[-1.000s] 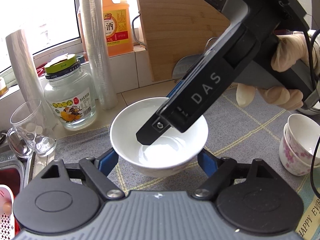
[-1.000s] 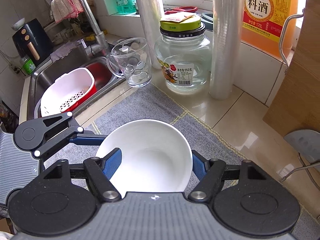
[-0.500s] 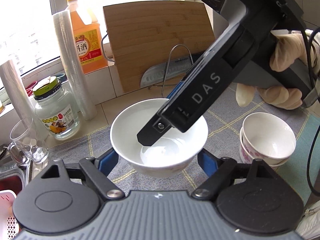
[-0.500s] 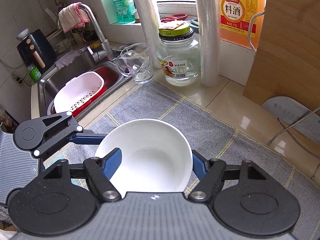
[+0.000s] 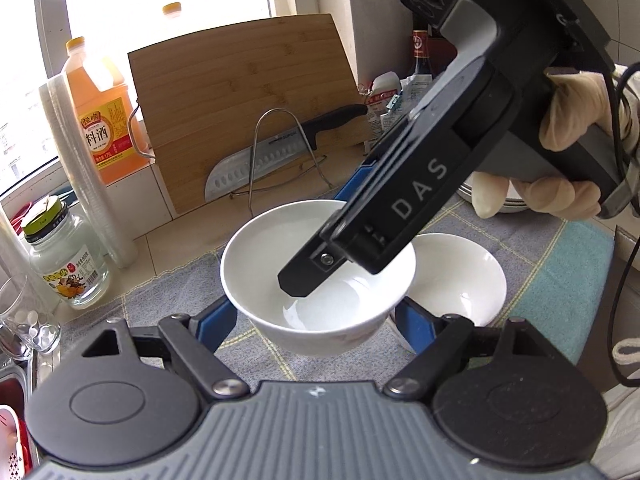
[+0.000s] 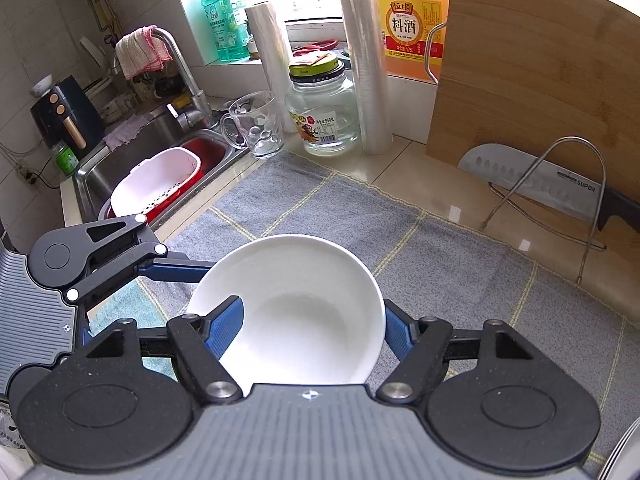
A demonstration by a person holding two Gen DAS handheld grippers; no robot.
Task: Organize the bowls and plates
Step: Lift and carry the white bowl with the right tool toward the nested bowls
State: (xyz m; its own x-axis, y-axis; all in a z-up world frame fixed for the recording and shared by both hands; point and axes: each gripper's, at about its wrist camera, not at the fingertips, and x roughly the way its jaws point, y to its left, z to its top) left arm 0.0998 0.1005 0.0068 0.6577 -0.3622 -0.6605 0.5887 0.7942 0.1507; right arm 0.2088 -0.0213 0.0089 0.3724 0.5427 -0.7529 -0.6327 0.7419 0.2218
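A plain white bowl [image 5: 280, 248] hangs above the grey mat, held by both grippers. My left gripper [image 5: 316, 316] is shut on it, with a blue finger against each lower side. My right gripper [image 5: 332, 236] comes in from the upper right and is shut on the bowl too, one finger inside and the other behind the far wall. In the right wrist view the bowl [image 6: 304, 280] fills my right gripper [image 6: 310, 320], and one left finger [image 6: 176, 270] touches its left side. A second white bowl [image 5: 460, 280] sits on the mat just right of the held one.
A bamboo cutting board [image 5: 240, 100] leans at the back with a knife [image 5: 260, 164] on a wire rack. A glass jar [image 5: 68, 268], film roll [image 5: 92, 184] and orange bottle [image 5: 104, 112] stand at left. The sink holds a white colander [image 6: 156, 188]. A glass mug [image 6: 256, 128] is beside it.
Both grippers carried the bowl to the right and a little up. The jar and mug slid off to the left. The second bowl now lies close beside the held one.
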